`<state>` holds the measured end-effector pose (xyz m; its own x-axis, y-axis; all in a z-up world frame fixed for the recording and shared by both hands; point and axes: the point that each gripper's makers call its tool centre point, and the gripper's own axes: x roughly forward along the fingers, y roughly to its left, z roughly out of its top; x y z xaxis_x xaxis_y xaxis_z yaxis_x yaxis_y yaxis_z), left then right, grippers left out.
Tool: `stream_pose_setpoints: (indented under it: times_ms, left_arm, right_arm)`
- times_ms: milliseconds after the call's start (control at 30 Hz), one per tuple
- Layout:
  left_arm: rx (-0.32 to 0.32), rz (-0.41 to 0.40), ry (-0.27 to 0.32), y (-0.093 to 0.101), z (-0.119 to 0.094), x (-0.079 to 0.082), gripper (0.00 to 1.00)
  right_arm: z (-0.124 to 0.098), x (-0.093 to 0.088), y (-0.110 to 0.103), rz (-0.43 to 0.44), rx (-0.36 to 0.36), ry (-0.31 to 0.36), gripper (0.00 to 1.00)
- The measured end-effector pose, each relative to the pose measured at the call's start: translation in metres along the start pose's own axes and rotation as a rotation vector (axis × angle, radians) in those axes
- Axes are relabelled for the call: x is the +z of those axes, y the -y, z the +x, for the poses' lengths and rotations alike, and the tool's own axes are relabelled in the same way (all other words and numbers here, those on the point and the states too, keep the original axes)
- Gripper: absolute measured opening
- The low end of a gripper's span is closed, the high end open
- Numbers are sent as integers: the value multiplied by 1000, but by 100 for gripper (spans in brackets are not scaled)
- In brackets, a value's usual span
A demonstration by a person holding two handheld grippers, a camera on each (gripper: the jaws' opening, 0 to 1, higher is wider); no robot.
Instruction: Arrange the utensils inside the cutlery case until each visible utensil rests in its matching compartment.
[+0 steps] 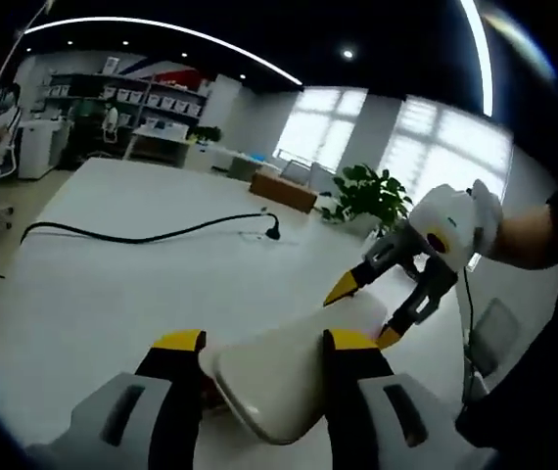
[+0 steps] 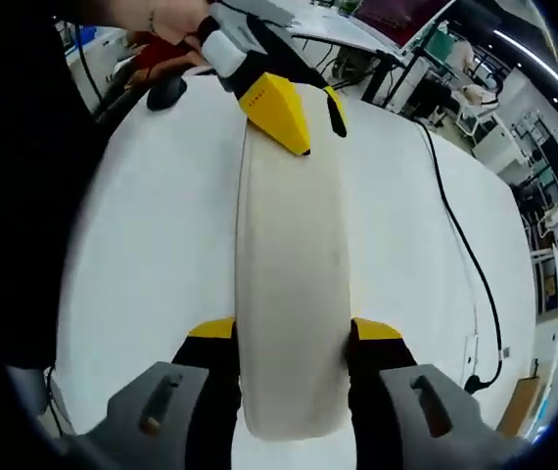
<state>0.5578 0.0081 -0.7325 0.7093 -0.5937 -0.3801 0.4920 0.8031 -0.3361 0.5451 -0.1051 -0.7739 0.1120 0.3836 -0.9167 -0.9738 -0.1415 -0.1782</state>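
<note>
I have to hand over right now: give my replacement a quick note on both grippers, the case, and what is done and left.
Left gripper: jaws at either side of one end of the cream cutlery case.
Right gripper: jaws at either side of the other end.
The closed case lies lengthwise between the grippers on the white table; a black cable lies further back.
Done: case taken at both ends.
Left: open it and sort the utensils; none visible yet.

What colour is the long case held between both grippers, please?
Cream white, plain; the cutlery case shows best in the right gripper view.
</note>
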Motion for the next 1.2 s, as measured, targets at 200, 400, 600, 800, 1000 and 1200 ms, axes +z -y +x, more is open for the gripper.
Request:
stream_pose_setpoints:
  times_ms: [200, 400, 600, 800, 1000, 1200]
  left_arm:
    - [-5, -23, -28, -10, 15, -6, 51]
    - [1, -21, -59, -22, 28, -10, 55]
    - [0, -57, -93, -32, 36, -23, 57]
    - [-1, -35, -111, -33, 45, -29, 59]
    - [-9, -39, -124, -35, 51, -33, 59]
    - [4, -26, -134, -38, 56, -36, 60]
  right_arm:
    - [12, -9, 10, 1, 38, -16, 41]
    - [22, -11, 17, 23, 77, -20, 41]
    - [31, -11, 15, 37, 103, -24, 41]
    - [35, -18, 14, 68, 133, -29, 41]
    - [41, -22, 14, 86, 144, -26, 41]
    - [48, -27, 15, 108, 161, -21, 42]
